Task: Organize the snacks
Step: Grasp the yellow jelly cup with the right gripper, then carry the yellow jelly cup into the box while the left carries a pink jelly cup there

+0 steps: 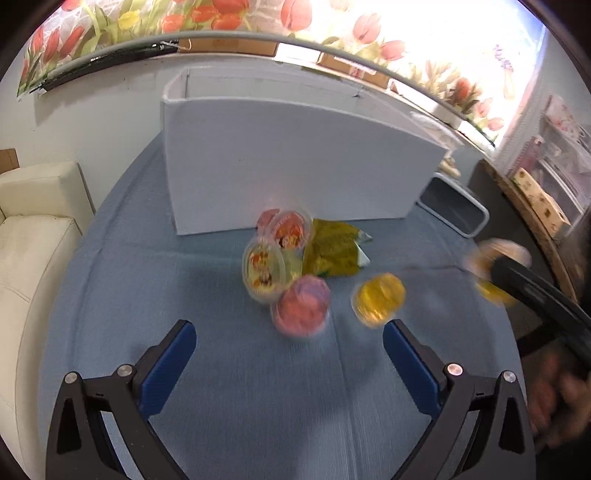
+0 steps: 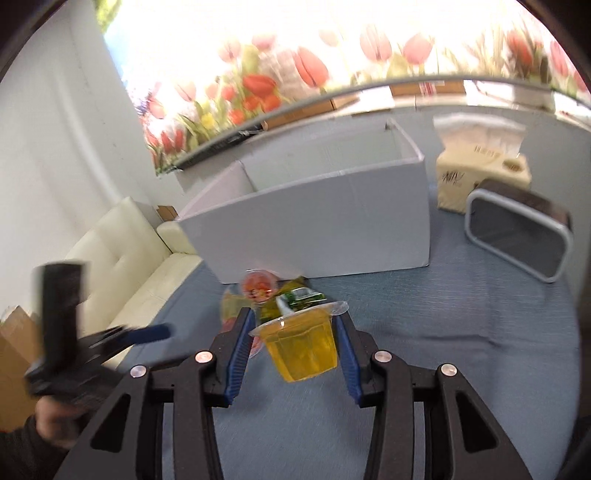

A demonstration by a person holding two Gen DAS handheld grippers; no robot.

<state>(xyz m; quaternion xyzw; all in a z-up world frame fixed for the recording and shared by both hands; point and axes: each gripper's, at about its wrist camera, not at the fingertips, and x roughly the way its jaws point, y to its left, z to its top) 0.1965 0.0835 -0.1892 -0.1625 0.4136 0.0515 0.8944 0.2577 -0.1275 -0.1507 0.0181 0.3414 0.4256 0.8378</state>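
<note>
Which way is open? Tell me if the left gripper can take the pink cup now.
Probably yes. The left gripper has its jaws wide open, and the pink cup sits just ahead between them on the cloth, with nothing in between.

The table wore a pale blue cloth (image 1: 258,387), creased in a few spots. Off to the side sat a cream leather sofa (image 1: 33,236), tufted on the seat, with a bit of brown cardboard (image 2: 14,354) near its end. The wall (image 2: 55,147) behind was plain white-grey. Up top ran a big tulip print (image 2: 295,74), red and yellow blooms, washed out hard by bright light. A grey rail (image 1: 229,35) curved just under it.
</note>
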